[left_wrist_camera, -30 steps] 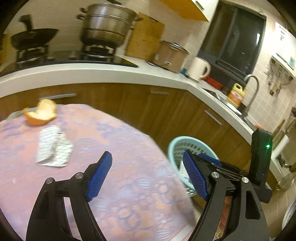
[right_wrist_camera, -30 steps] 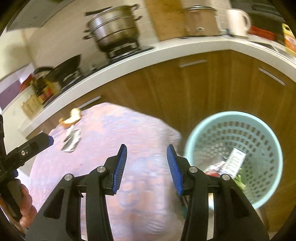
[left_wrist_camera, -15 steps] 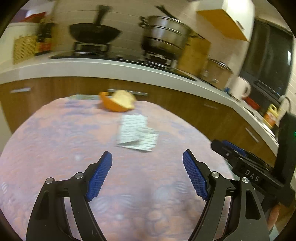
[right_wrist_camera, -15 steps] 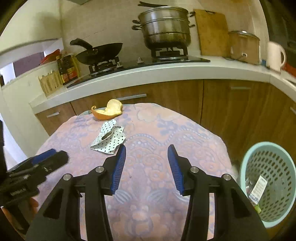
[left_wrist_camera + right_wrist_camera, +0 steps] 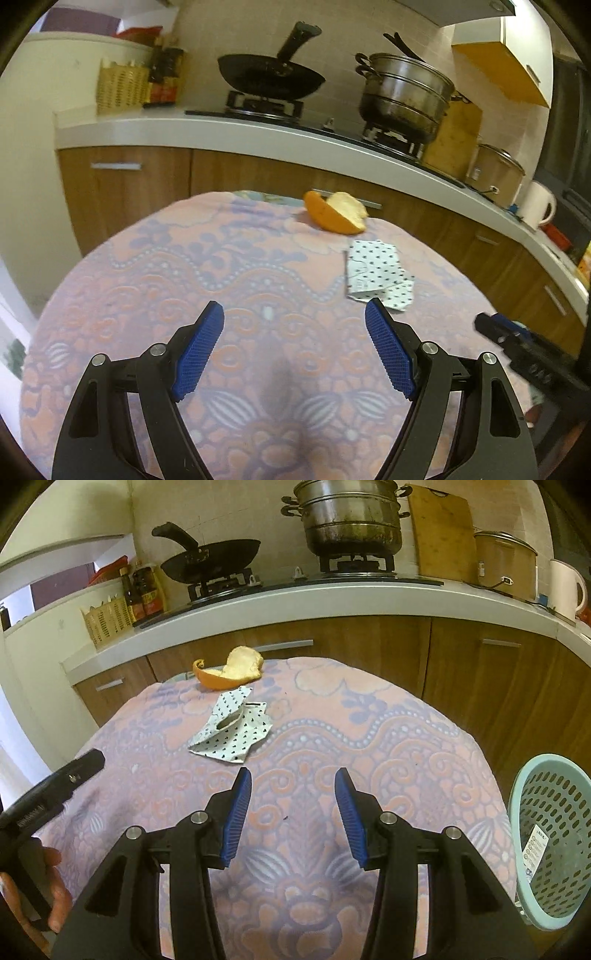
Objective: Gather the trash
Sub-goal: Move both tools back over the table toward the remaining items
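A crumpled white dotted wrapper (image 5: 376,273) lies on the round table's patterned cloth (image 5: 184,273), with an orange peel (image 5: 334,214) behind it near the far edge. Both show in the right wrist view too, the wrapper (image 5: 232,729) and the peel (image 5: 229,672). My left gripper (image 5: 293,332) is open and empty above the cloth, with the wrapper just beyond its right finger. My right gripper (image 5: 293,794) is open and empty, nearer the table's front, with the wrapper ahead and to the left. A teal mesh bin (image 5: 550,842) with some trash inside stands right of the table.
A kitchen counter (image 5: 332,602) with wooden cabinets curves behind the table, bearing a wok (image 5: 210,561), a steel steamer pot (image 5: 351,520), a cutting board and a kettle. My left gripper's body and the hand holding it show in the right wrist view (image 5: 48,794).
Both grippers have swung left, away from the bin and back over the table. The wrapper and peel now lie ahead of them. Both stay open and empty.
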A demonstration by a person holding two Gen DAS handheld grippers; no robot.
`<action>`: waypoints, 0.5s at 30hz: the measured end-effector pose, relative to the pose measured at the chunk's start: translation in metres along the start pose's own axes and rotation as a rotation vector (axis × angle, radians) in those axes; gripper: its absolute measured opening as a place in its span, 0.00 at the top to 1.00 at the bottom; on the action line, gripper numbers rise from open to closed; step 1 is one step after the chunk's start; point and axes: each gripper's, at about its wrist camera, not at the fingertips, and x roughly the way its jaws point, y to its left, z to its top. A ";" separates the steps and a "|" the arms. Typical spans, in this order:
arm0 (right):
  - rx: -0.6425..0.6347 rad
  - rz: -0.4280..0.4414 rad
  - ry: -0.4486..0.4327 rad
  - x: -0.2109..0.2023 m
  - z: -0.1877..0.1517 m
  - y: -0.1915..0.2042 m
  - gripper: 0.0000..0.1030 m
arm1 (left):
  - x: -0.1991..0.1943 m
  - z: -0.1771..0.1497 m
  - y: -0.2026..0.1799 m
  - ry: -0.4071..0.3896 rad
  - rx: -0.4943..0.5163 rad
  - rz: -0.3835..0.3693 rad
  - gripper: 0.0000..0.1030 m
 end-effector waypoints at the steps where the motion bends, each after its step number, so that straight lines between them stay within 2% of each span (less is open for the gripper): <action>1: -0.002 -0.001 -0.005 0.000 0.000 0.000 0.58 | 0.001 -0.001 0.001 0.003 -0.002 0.005 0.25; 5: -0.017 0.000 0.025 0.001 0.000 0.004 0.58 | -0.001 0.000 0.002 -0.002 -0.003 0.011 0.25; 9: -0.079 0.013 0.050 -0.008 0.012 0.023 0.57 | 0.002 0.001 0.003 0.015 -0.006 0.008 0.25; 12: -0.113 0.032 0.032 -0.013 0.024 0.036 0.49 | 0.006 0.007 0.006 0.055 -0.021 -0.017 0.25; 15: -0.149 0.006 0.022 -0.003 0.033 0.042 0.48 | 0.013 0.025 0.012 0.095 -0.036 -0.043 0.25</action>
